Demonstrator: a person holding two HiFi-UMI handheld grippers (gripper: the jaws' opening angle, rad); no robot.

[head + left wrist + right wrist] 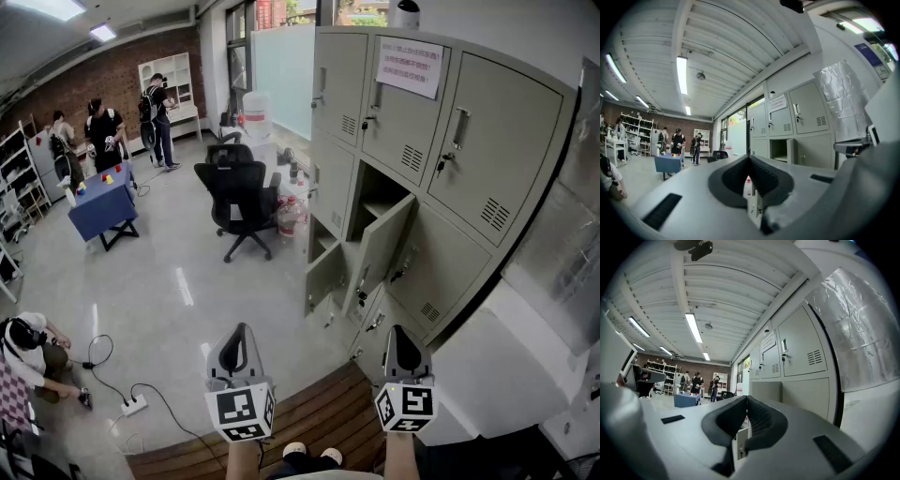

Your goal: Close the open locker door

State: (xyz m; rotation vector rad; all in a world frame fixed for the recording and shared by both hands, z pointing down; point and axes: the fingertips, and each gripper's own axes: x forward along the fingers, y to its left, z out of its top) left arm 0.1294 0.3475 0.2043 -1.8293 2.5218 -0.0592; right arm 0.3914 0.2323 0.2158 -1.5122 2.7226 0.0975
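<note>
Head view: the person stood on a wooden plank platform facing a grey locker bank to the right. The left gripper and right gripper were both held level and well short of the lockers. Each gripper's own view showed its jaws pressed together with nothing between them.

The open locker door hung out from the middle row, swung toward the room, with its dark compartment behind it. A second, lower door also stood ajar just to its left.

The closing had not begun. A good attempt would likely bring the right gripper, the nearer one, to the door's outer face close to its free edge. It would then push flat and steadily toward the frame until the door seats, keeping clear of the keys hanging in neighbouring locks.

Beyond the platform a glossy grey floor ran far left to a brick wall. On it stood a black office chair and a blue table, with several people near the table. A power strip trailed cables at near left.
</note>
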